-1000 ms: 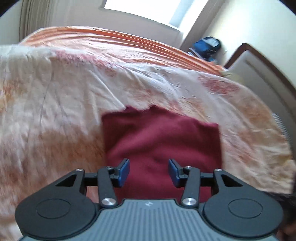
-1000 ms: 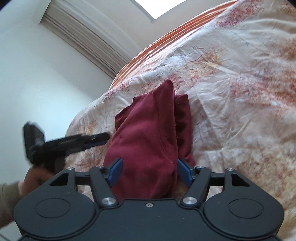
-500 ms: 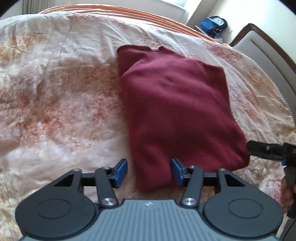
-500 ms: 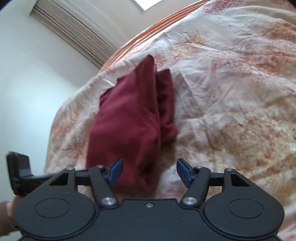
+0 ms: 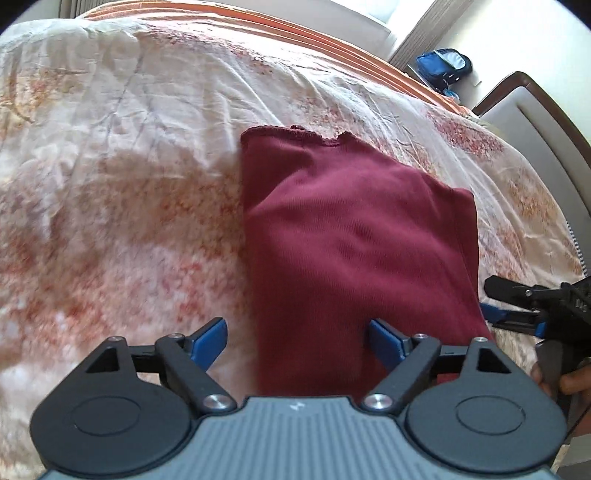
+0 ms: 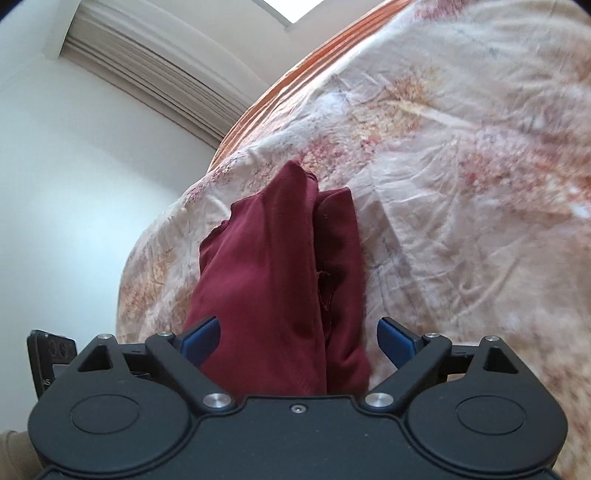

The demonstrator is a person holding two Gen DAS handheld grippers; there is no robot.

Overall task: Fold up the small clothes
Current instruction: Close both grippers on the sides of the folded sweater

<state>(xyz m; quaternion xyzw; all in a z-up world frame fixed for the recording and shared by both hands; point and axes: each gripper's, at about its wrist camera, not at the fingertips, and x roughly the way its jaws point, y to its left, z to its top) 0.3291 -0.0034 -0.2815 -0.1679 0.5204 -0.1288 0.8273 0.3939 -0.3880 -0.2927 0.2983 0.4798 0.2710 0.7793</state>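
Observation:
A dark red garment lies folded on the bed, a rough rectangle with its scalloped hem at the far end. My left gripper hovers over its near left corner, jaws opening wide, the cloth between them but not pressed. In the right wrist view the same garment shows its layered side edge. My right gripper straddles that near edge, jaws also opening, pads clear of the cloth. The right gripper also shows at the garment's right side in the left wrist view.
A floral cream bedspread covers the bed, with an orange striped cover at its far edge. A headboard rises at the right, a blue bag beyond it. Curtains and a white wall stand left. A hand holds the right tool.
Both grippers' jaws have spread wider. The left gripper has dropped closer to the garment's near edge. The right gripper has moved in, so the garment fills more of its view.

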